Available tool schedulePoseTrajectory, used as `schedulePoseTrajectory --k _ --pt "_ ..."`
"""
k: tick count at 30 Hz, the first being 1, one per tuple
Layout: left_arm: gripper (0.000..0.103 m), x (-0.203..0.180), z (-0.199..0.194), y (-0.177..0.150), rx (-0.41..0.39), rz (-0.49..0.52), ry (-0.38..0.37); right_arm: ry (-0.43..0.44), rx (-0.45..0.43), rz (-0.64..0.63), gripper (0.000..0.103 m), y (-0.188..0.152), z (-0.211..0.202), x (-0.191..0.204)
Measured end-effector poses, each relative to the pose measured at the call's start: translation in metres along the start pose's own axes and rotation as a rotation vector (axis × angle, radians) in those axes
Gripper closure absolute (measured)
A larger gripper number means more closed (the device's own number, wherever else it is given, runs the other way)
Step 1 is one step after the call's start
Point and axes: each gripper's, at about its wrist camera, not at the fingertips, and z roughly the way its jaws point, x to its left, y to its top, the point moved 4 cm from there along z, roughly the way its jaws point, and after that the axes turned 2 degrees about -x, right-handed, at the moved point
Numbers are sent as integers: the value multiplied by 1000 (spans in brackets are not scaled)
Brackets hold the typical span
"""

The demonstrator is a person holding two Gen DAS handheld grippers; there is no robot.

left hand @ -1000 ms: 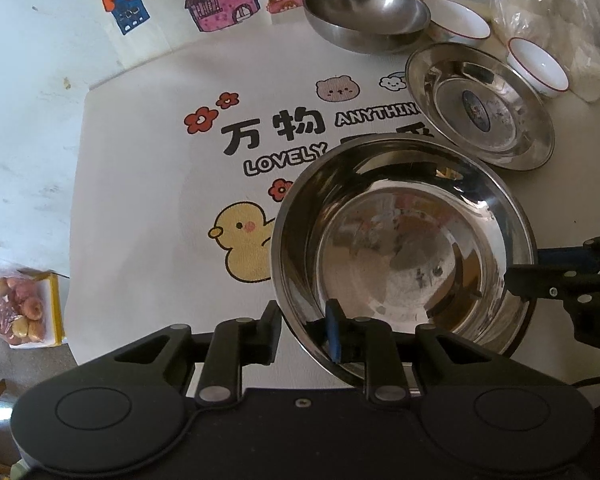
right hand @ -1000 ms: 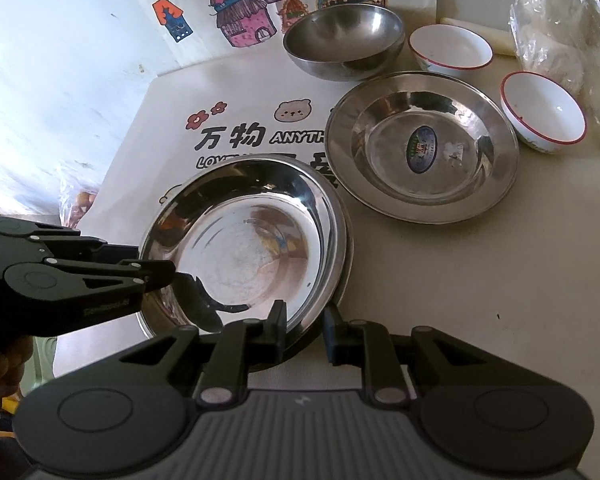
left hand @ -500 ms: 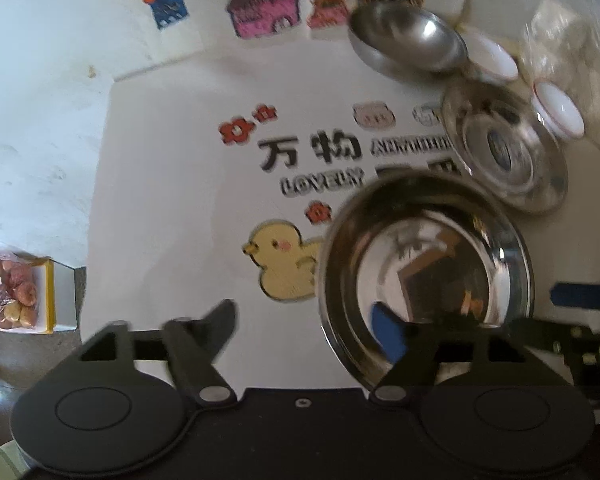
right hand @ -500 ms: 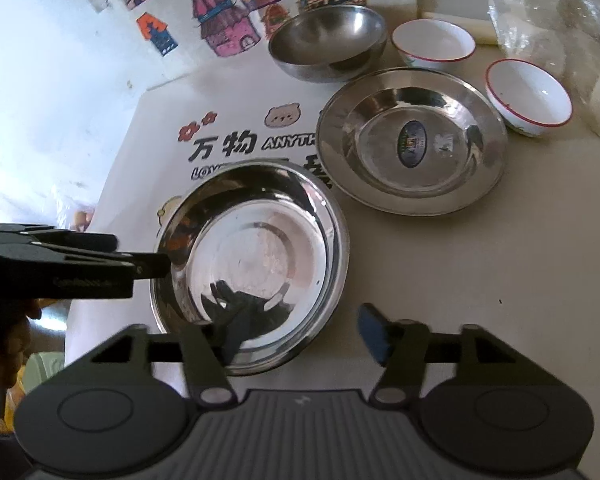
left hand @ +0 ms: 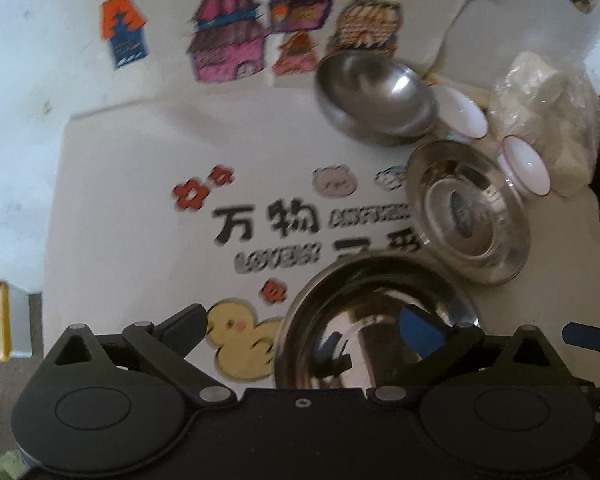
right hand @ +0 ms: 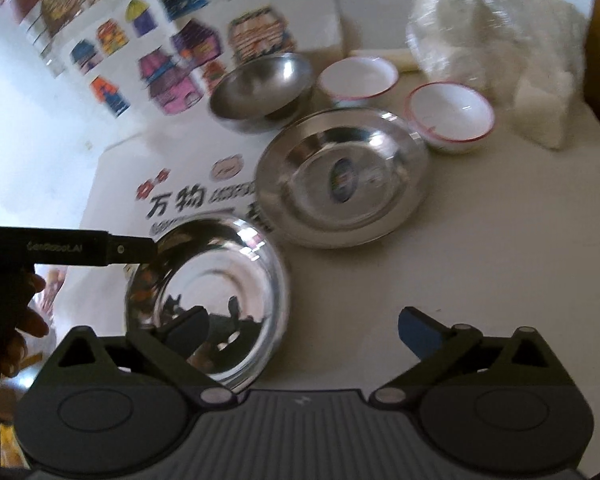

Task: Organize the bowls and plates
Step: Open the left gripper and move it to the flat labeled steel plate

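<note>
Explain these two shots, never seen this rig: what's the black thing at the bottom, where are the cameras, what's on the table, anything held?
No robot here: a person holds a two-finger tool in each hand, with a fisheye camera on each looking along its fingers. One picture is from the left tool, one from the right tool. Both tools' jaws are opening, gripping nothing. The near steel plate lies on a printed cloth. Beyond it: a second steel plate, a steel bowl, two red-rimmed white bowls and a plastic bag.
</note>
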Motion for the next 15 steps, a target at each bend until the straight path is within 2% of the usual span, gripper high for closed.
schedulePoseTrajectory --k 5,11,15 --pt "1 -18 8 13 -19 -2 -50 -53 -30 57 0 6 2 -24" --pt "1 -42 24 31 -32 2 -33 -107 -42 94 0 13 6 -56" --pt "1 -60 40 42 -27 28 -9 -104 -39 85 0 20 11 -75"
